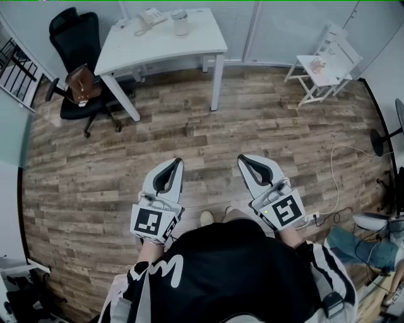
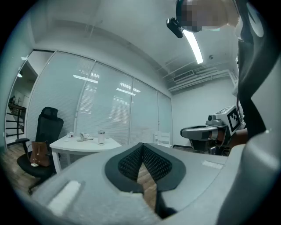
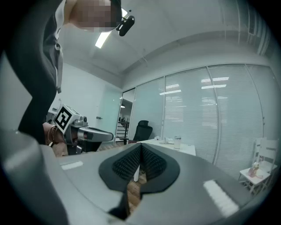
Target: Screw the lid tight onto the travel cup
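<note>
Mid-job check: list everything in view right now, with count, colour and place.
white rectangular table: one, white, far side by the glass wall
pale travel cup: one, whitish, standing on the table
white desk telephone: one, white, on the table, left of the cup
black office chair: one, black, left of the table
brown leather bag: one, brown, on the office chair's seat
small white slatted chair: one, white, far right
wood-plank floor: one, brown-grey, between person and table
left claw: one, grey, shut, empty
right claw: one, grey, shut, empty
</note>
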A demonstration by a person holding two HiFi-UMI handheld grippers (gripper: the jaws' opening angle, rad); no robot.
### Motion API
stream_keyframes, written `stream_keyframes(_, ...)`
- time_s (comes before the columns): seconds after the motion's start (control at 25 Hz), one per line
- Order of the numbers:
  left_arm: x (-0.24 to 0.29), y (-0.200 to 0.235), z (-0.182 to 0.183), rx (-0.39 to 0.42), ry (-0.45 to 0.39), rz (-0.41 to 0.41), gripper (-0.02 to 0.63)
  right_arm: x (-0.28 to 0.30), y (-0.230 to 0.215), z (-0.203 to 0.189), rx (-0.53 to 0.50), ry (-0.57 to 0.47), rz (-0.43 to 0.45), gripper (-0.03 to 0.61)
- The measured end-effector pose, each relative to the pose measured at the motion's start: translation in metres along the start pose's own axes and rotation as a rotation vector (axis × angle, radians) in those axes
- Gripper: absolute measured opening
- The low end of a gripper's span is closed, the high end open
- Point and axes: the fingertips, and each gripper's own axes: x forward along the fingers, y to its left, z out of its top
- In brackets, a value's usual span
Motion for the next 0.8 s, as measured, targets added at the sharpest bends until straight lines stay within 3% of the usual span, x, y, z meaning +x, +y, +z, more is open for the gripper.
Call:
stream_keyframes(0.12,-0.001,-0.001,0.000,-0.003,0.029,0.001,0.000,0.000,-0.003,0.000,0.015,-0.004,-0.007,-0.003)
stream_keyframes(0.44,-0.005,0.003,0.000,-0.005,-0.003,-0.001,0.000,0.004,0.007,0.003,-0.002,-0.005,0.000,-0.004)
stream_keyframes(0.8,-0.011,0.002,-0.004,-0.008,0.001,-0.016,0.000,0.002,0.013,0.002,0.050,-0.016,-0.005,-0.003)
